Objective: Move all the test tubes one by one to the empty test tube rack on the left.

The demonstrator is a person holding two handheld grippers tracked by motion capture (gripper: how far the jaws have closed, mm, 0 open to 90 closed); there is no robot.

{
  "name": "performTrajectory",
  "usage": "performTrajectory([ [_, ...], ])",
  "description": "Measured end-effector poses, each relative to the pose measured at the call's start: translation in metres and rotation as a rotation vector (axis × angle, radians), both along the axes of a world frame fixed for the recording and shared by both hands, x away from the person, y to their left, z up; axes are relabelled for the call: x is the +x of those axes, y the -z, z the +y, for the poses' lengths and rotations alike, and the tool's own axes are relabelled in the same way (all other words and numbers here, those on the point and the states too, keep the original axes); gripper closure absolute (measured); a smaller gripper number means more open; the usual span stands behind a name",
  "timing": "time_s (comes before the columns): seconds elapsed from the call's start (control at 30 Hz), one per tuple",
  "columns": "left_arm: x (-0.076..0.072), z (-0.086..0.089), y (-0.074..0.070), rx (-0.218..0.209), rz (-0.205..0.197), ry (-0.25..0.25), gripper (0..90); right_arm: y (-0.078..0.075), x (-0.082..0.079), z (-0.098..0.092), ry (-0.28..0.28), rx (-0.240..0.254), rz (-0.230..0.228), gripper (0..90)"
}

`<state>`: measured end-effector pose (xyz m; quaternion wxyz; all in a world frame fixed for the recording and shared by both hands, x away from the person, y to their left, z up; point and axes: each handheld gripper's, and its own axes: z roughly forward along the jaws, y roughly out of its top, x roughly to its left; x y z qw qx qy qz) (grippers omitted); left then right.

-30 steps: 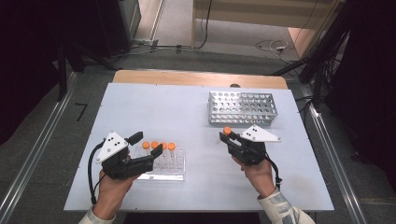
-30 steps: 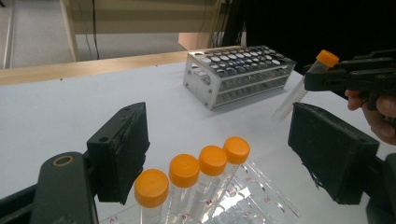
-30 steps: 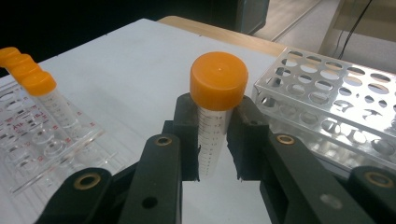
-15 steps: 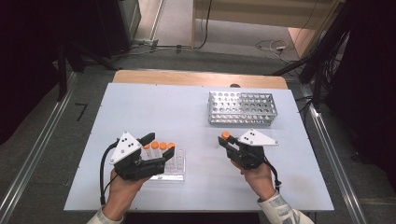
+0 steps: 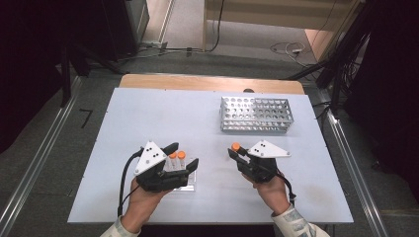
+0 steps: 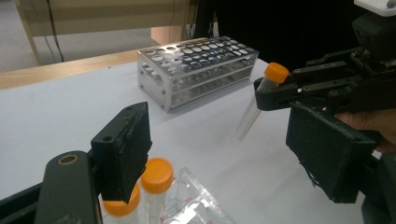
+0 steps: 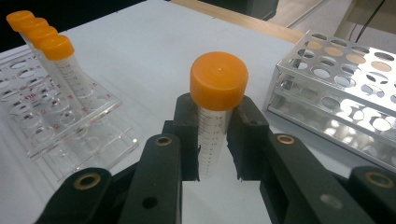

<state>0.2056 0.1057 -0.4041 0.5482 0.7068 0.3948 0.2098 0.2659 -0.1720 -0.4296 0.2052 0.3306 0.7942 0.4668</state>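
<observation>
Between metal rack [image 5: 257, 114] and clear rack [image 5: 185, 178], right tool [image 5: 236, 150] grips tube [image 7: 215, 116].

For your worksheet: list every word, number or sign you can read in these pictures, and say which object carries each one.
"14": black print beside the scale marks on the clear orange-capped tube clamped in the right gripper.
Red figures on the clear plastic tube rack: too blurred to read.
Scale marks on the nearest orange-capped tube standing in that rack: too small to read.
Silver metal perforated rack: no writing that I can make out.
</observation>
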Motion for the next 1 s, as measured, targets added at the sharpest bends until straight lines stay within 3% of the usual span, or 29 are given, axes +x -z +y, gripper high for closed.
performTrajectory([
  [0.2,0.005,-0.021,0.002,0.013,0.007,0.037,23.8,0.002,-0.004,0.002,-0.015,-0.010,0.006,72.5],
  [0.73,0.020,-0.054,0.009,0.041,0.017,0.087,32.1,0.009,-0.009,0.009,-0.050,-0.044,0.020,72.5],
  [1.0,0.027,-0.074,0.007,0.061,0.005,0.132,46.1,0.010,-0.011,0.012,-0.067,-0.049,0.021,72.5],
])
